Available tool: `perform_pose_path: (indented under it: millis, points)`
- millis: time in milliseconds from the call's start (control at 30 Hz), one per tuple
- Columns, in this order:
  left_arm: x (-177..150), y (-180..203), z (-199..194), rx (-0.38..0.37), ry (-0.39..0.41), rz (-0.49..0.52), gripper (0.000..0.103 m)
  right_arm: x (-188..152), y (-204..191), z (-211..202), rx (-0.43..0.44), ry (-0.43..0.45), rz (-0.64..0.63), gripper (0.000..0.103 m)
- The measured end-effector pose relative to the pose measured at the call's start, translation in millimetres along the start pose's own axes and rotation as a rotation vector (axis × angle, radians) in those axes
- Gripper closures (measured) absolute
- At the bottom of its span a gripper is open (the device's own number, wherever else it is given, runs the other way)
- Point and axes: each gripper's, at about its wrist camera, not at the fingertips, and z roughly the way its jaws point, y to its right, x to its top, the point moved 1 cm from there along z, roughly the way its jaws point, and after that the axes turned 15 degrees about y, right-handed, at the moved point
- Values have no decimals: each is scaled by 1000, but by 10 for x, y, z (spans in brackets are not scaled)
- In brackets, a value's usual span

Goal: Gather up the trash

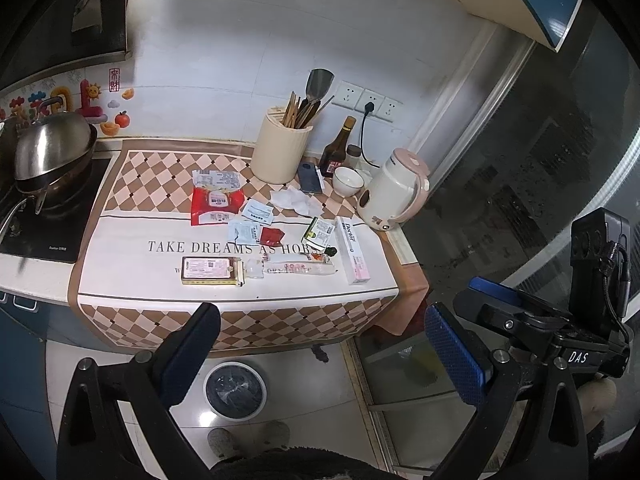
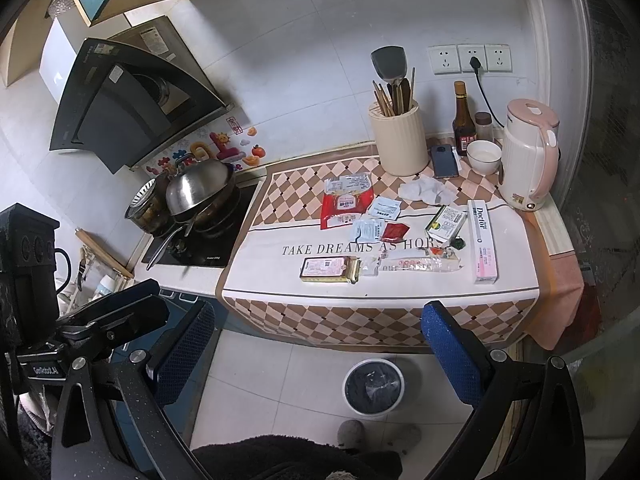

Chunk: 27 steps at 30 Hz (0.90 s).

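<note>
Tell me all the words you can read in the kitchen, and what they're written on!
"TAKE DREAMS AS HOR", the rest hidden by litter: the counter cloth.
"Doctor": the long pink-and-white box.
"DAS": the right gripper's body, seen from the left wrist camera.
"GenRobot.AI", roughly: the left gripper's body, seen from the right wrist camera.
Too small or blurred: the red packet, sachets, green box, bottle label, wall stickers.

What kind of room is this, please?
Most likely a small home kitchen: a range hood hangs over a stove with a wok, and a crock of cooking utensils and an electric kettle stand on the counter.
</note>
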Motion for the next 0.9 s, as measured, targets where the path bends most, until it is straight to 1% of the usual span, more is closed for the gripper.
perform_pose_path:
  millis: [233, 300, 367, 433, 467, 500, 600, 633, 767, 867, 900]
  points:
    - [-3, -44, 29, -4, -6, 4, 0, -1, -1, 11, -5, 1, 7, 0]
    - [9, -84, 67, 59, 19, 43, 0, 7, 3, 31, -13, 7, 20, 0]
    - [20, -130, 179, 178, 52, 123, 0, 27, 17, 92, -56, 27, 50, 0]
    - [4, -206, 391, 313, 82, 223, 0, 26, 79, 168, -130, 49, 81, 0]
    - [-12, -259, 509, 353, 89, 252, 0, 9, 132, 221, -174, 62, 99, 0]
    - [-21, -352, 664, 391, 78, 269, 0, 6, 175, 280, -212, 70, 111, 0]
    - [-91, -621, 1164, 445, 4, 255, 0, -100, 509, 512, -340, 70, 187, 0]
    - [-123, -709, 1349, 461, -30, 239, 0, -125, 622, 582, -362, 68, 209, 0]
    - [-263, -1081, 1977, 478, -158, 157, 0, -223, 1250, 1014, -476, 11, 280, 0]
    - [-435, -1363, 2466, 519, -274, 89, 0, -253, 1767, 1404, -541, -44, 298, 0]
    - [-523, -1483, 2636, 534, -343, 33, 0, -257, 1920, 1545, -552, -62, 306, 0]
